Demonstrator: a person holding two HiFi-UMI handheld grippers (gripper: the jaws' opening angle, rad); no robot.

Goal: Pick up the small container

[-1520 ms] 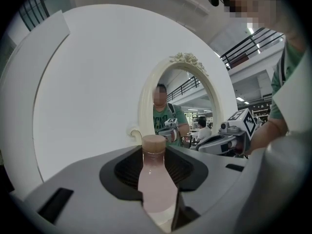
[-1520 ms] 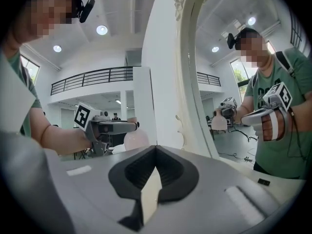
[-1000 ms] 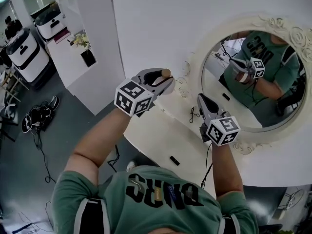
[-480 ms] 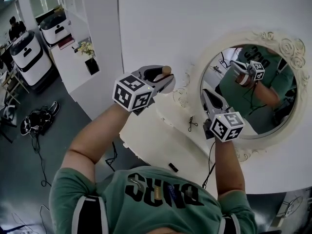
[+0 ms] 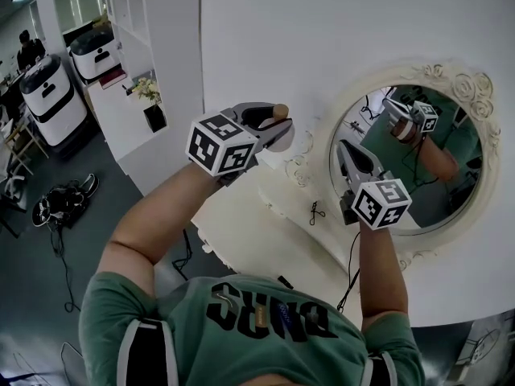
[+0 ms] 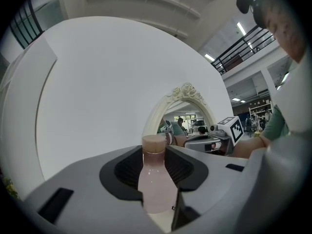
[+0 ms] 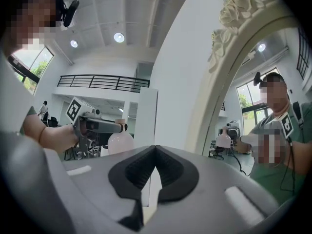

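A small pale-pink bottle [image 6: 156,182] with a tan cap [image 5: 280,111] sits between the jaws of my left gripper [image 5: 278,129], which is shut on its neck and body and holds it in the air, near the white wall. In the right gripper view the same bottle [image 7: 120,141] hangs from the left gripper [image 7: 97,126]. My right gripper [image 5: 346,149] is raised in front of the round mirror [image 5: 451,159], to the right of the bottle. Its jaws meet at the tip [image 7: 155,150] with nothing between them.
A white dressing table [image 5: 249,236] stands below both grippers, with a small black clip [image 5: 314,211] and a small black block [image 5: 286,281] on it. The mirror's ornate cream frame [image 5: 451,75] hangs on the white wall. White carts [image 5: 48,95] stand at far left.
Both grippers sit a little higher and further right in the head view, closer to the wall and mirror. The left gripper keeps its hold on the bottle.
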